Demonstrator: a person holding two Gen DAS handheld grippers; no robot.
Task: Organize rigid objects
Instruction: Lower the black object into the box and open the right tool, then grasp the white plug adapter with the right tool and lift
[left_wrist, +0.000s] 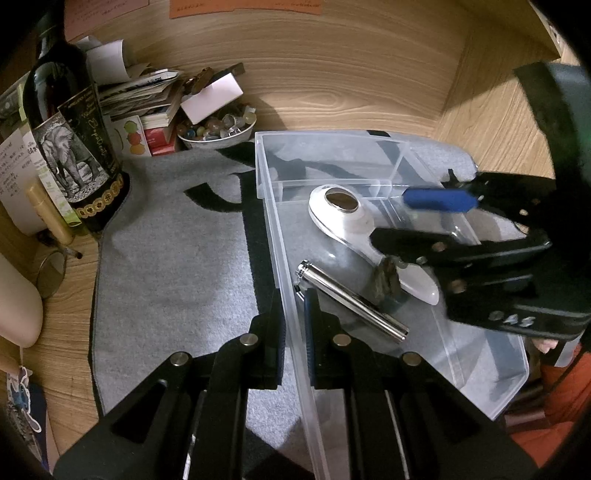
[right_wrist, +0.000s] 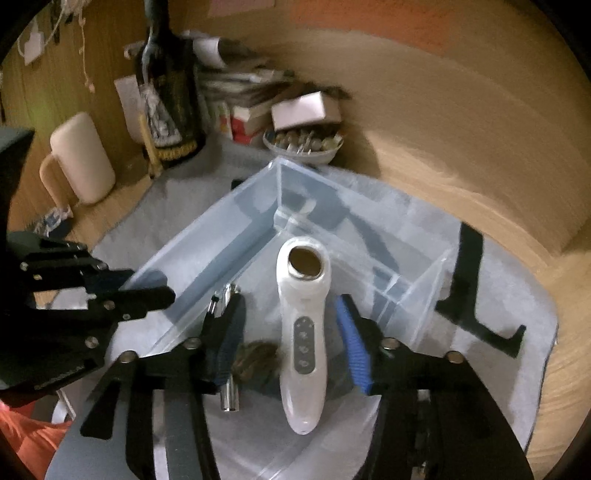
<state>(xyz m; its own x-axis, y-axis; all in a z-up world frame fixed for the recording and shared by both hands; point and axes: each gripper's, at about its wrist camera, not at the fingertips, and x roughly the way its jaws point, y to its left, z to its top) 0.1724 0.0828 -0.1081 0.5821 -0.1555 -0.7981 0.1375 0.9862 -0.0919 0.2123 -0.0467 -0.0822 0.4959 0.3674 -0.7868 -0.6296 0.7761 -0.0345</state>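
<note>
My left gripper (left_wrist: 294, 325) pinches the bin (left_wrist: 491, 373) wall; my right gripper (right_wrist: 291, 332), wide, straddles the device (right_wrist: 303, 325). Next: retract.

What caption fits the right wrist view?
Open right gripper straddles the white handheld device inside the clear bin, beside a metal tube.

The wooden table (left_wrist: 332, 74) carries a grey cloth mat (left_wrist: 166, 258) with black markings. On the mat stands a clear plastic organizer box (left_wrist: 273, 206) – its divided compartments are visible. At the far edge of the mat, a dark wine bottle (left_wrist: 70, 140) with an elephant label stands upright. Beside it lies a stack of papers and booklets (left_wrist: 147, 96), and a small bowl (left_wrist: 218, 138) of colourful stones sits just beside the box corner – close, perhaps touching.
</note>
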